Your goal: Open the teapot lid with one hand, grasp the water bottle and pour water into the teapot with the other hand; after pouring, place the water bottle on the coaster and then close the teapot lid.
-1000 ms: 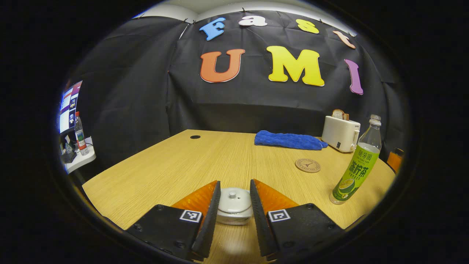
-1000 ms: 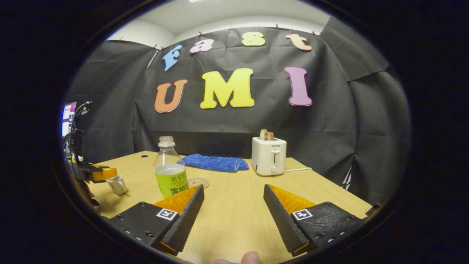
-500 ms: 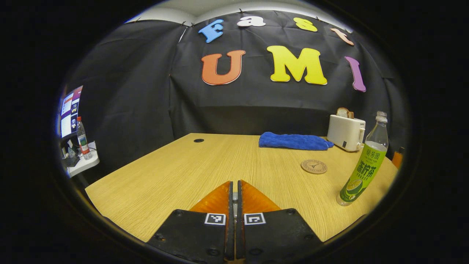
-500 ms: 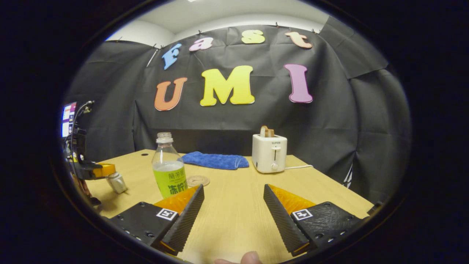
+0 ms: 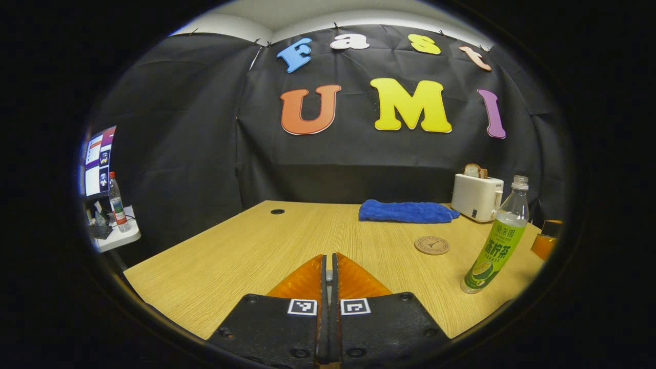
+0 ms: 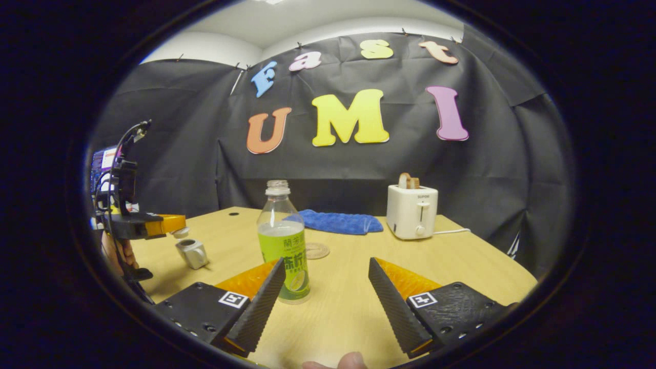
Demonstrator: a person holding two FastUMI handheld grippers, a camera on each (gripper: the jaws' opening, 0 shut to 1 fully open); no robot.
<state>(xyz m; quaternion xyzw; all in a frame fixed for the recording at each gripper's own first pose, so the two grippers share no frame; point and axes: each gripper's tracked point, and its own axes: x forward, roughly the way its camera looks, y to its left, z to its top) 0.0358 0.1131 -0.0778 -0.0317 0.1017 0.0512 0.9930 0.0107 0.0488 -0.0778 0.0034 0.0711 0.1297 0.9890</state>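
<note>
Left gripper view looks along the left claw (image 5: 328, 266), whose two fingers are pressed nearly together on a thin pale sliver, the lid (image 5: 328, 275), pinched between them. Beyond the tips the wooden counter (image 5: 246, 246) runs back to the black cloth wall. Off to the right the water bottle (image 5: 496, 241) stands upright with no cap, green label facing the camera; the round coaster (image 5: 431, 245) lies flat just left of it and a little farther back, apart from it. Farther on lie a blue towel (image 5: 405, 211) and a white toaster (image 5: 476, 196) with bread in its slot. At the far left a small side shelf (image 5: 115, 237) carries another bottle before a screen.

Right gripper view has the right claw (image 6: 328, 294) with its fingers spread wide and nothing between them. The bottle stands just past its left fingertip. A fingertip (image 6: 351, 360) of the holding hand peeks in at the bottom edge. Farther left the teapot (image 6: 192, 252) sits uncovered on the counter, and the other claw hangs above it with the lid raised clear of the mouth.
</note>
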